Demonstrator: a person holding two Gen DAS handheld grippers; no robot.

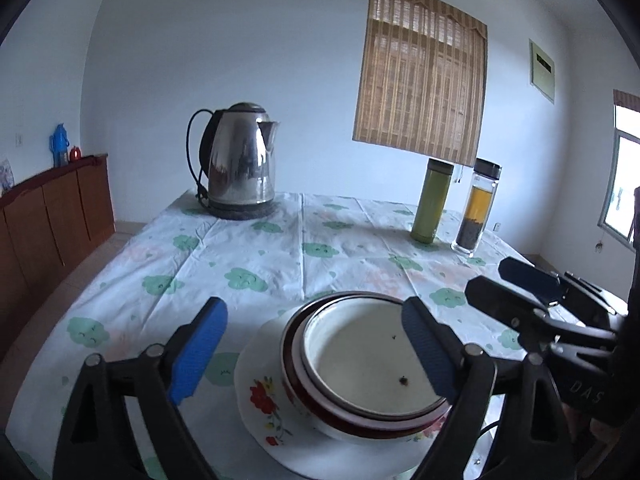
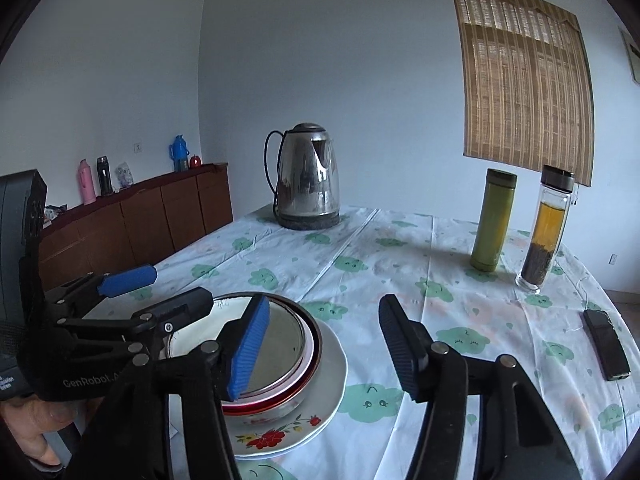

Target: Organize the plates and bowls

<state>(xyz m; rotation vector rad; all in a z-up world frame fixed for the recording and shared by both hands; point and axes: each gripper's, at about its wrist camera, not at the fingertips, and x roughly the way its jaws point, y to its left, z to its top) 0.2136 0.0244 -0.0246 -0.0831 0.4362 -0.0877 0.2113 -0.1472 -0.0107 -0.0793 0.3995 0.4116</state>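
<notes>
A white bowl [image 1: 360,356] nests inside a red-rimmed bowl [image 1: 296,384], and both sit on a white plate with red flowers [image 1: 260,400] near the table's front edge. My left gripper [image 1: 312,356] is open and empty, its blue pads on either side of the stack's left half. My right gripper [image 2: 324,348] is open and empty, just right of the stack; its left pad hangs over the bowls [image 2: 280,344], which sit on the plate [image 2: 328,380]. Each gripper shows in the other's view: the right one [image 1: 520,292] and the left one [image 2: 160,292].
A steel kettle [image 1: 240,164] stands at the far left of the table. A green flask [image 1: 432,200] and a glass tea bottle [image 1: 476,208] stand at the far right. A black phone [image 2: 606,344] lies at the right. A wooden sideboard [image 2: 136,216] lines the left wall.
</notes>
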